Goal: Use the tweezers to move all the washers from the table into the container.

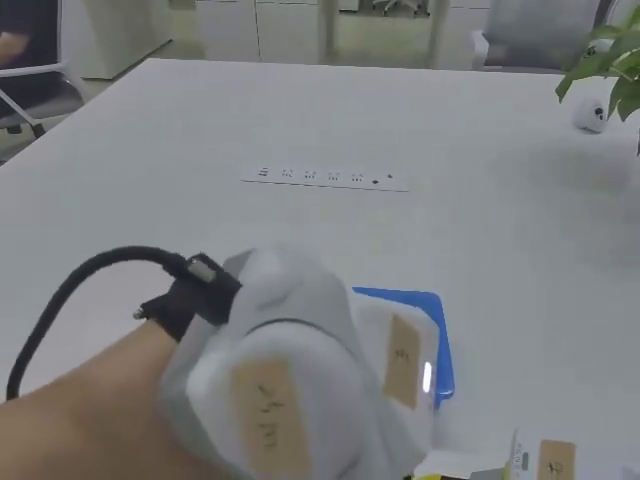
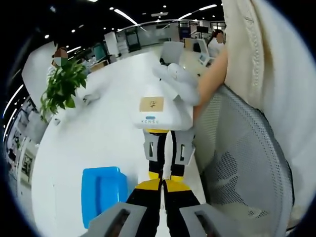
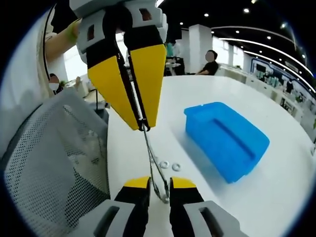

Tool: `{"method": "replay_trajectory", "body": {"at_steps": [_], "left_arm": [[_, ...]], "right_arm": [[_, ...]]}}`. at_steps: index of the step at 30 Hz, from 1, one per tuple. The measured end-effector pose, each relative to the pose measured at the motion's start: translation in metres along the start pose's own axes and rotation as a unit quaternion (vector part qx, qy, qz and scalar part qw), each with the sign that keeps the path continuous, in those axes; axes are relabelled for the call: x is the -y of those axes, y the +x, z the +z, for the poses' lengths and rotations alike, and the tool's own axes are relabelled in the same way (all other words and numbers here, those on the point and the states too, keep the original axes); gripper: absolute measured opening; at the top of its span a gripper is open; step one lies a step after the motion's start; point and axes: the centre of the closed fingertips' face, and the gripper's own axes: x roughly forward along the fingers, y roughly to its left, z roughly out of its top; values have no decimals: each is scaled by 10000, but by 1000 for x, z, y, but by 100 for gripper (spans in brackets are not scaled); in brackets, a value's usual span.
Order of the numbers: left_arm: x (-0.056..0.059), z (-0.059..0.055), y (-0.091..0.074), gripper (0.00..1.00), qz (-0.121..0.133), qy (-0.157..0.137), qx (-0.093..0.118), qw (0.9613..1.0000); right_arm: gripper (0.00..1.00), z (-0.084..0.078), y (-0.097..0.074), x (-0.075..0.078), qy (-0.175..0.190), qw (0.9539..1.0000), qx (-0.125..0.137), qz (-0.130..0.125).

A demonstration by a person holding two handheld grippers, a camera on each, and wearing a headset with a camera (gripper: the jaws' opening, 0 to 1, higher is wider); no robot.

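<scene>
Right gripper view: left gripper (image 3: pixel 142 126) and right gripper (image 3: pixel 160 182) both close on the tweezers (image 3: pixel 150 153), which carry nothing; how far they are open I cannot tell. Washers (image 3: pixel 170 164) lie just left of the blue container (image 3: pixel 227 140). It looks like a grip adjustment; next, the tips must be aimed at a washer.

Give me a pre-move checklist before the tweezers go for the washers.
1. Hold on the tweezers by the right gripper: ok, they sit between its fingers.
2. Release by the left gripper: not ok, its yellow fingers pinch the tweezers' far end.
3. Sight of the washers: ok, two lie on the table beside the tweezers.
4. State of the container: ok, blue, upright, top open.
5. Other washers elsewhere: cannot tell.
</scene>
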Motion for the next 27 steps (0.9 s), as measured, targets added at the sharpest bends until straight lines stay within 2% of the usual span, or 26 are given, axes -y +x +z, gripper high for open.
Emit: {"method": "replay_trajectory", "body": {"at_steps": [2, 4, 9, 14, 16, 18, 19, 21, 22, 25, 26, 27], "left_arm": [[-3, 4, 3, 0, -52, 121, -77, 9999], [-5, 7, 5, 0, -98, 220, -167, 9996], [-9, 9, 8, 0, -229, 190, -173, 9994], [-8, 4, 10, 0, -270, 109, -170, 9994], [-11, -5, 15, 0, -137, 246, -285, 9992], [-11, -7, 17, 0, -117, 118, -190, 9997], [-12, -5, 17, 0, -30, -171, 15, 9998], [-12, -3, 16, 4, 50, -429, 321, 9986], [-12, -6, 15, 9, 125, -667, 432, 9968], [-10, -14, 10, 18, 343, -1068, 662, 9915], [-10, -16, 8, 20, 458, -1201, 756, 9888], [-9, -19, 5, 23, 598, -1438, 937, 9833]], "right_arm": [[16, 7, -3, 1, -122, 9999, 77, -89], [14, 13, -5, 1, -105, 9998, 185, -61], [12, 13, -5, 5, 4, 9997, 214, -105], [4, 10, -3, 2, 33, 9997, 246, 0], [3, 10, -1, 4, 23, 9996, 274, -27], [3, 11, 1, 3, -45, 9998, 199, -22], [3, 12, 2, 3, -64, 9998, 183, -64], [3, 12, 3, 3, -13, 9998, 202, -65], [3, 12, 3, 5, 24, 9997, 218, -78], [3, 11, 0, 9, 338, 9990, 283, -81], [3, 11, -1, 11, 563, 9977, 366, -70], [3, 11, -1, 12, 693, 9967, 406, -73]]}}
